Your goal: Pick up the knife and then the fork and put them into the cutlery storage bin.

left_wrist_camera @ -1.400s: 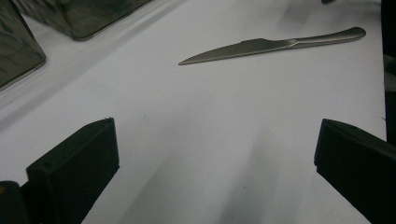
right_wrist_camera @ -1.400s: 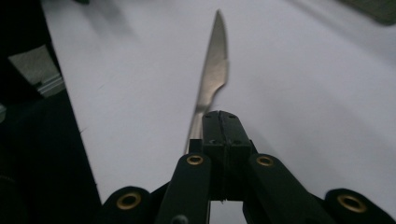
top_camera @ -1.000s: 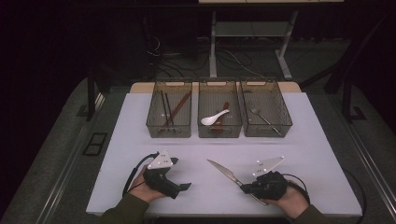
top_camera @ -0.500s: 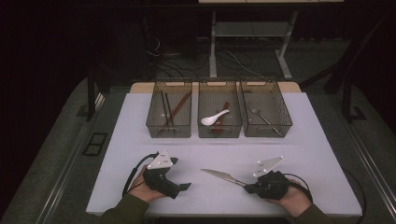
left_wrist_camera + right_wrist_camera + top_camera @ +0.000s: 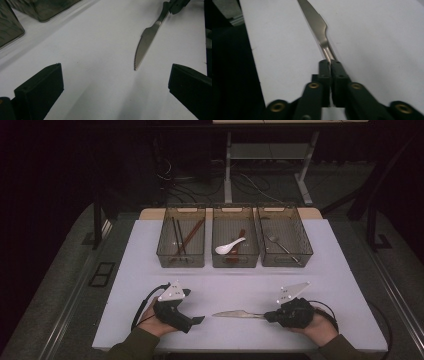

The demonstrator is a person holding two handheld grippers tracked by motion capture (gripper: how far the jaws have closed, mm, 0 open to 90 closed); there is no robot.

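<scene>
**Right gripper pinching a knife by its handle, left gripper idling beside it**

The right hand (image 5: 320,327) is lying low on the table (image 5: 125,270), palm toward the middle, pointing the right gripper (image 5: 270,316) level along the near edge. Its jaws are pressing together on the handle of the knife (image 5: 235,314); they have just been easing apart a little, yet the right gripper view is showing the pads nearly meeting with the thin handle caught between them. The left hand (image 5: 150,317) is resting on the table too, wrist bent, holding the left gripper (image 5: 197,320) aimed at the knife with its jaws standing wide apart and nothing between them.

The knife is sticking straight out from the right gripper's tips, blade lying flat on the white table and its point reaching toward the left gripper, stopping short of it. It is plain polished steel, with a narrow neck widening into a blade, and the left gripper view is showing fine serrations along one edge (image 5: 136,58). No writing or maker's mark is readable on the blade or on either gripper
</scene>
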